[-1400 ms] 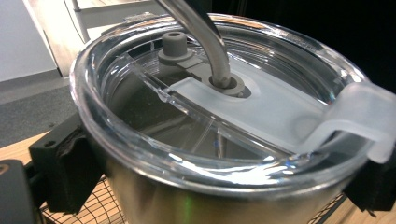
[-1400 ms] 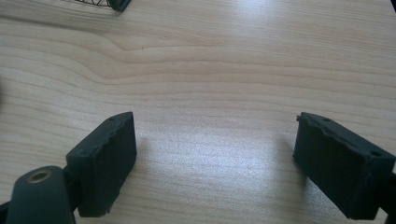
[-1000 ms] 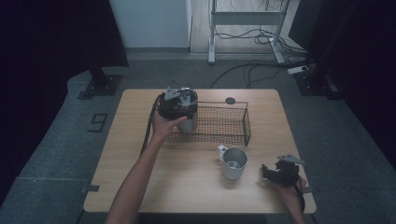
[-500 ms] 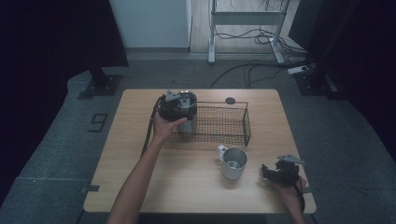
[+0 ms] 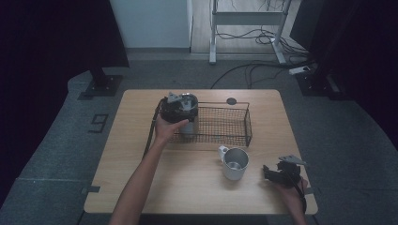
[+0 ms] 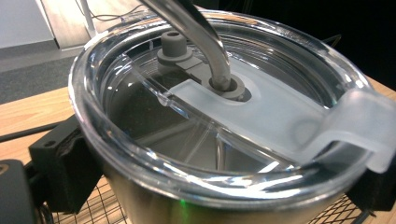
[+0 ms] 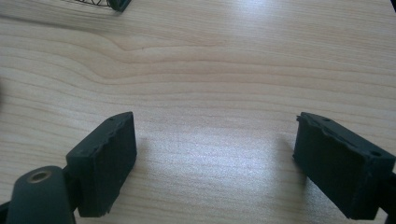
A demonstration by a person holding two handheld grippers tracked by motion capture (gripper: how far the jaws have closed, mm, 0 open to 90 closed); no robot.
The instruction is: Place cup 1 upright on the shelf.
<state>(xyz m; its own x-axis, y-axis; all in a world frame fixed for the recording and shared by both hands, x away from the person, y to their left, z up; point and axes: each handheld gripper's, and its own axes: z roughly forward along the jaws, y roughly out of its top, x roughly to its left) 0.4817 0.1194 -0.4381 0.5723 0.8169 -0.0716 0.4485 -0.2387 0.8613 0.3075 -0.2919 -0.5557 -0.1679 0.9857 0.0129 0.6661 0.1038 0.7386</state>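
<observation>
Wooden table (image 5: 141, 183) under dim light, with my left gripper (image 5: 177, 110) clamped on a steel tumbler (image 5: 188, 123) at the left end of the wire basket (image 5: 224, 126).

From the left gripper view I see both black jaws pressed against the tumbler's sides just under its clear lid (image 6: 261, 107), and a bent metal straw (image 6: 201, 32) goes through the lid's grey grommet. In the high view the tumbler stands upright at the basket's left end; I cannot tell whether it rests on the mesh or is lifted. My right gripper (image 5: 280, 171) sits near the table's front right corner, jaws spread wide over bare wood and gripping nothing. A handled metal mug (image 5: 233, 163) stands between basket and right gripper, touching neither.
</observation>
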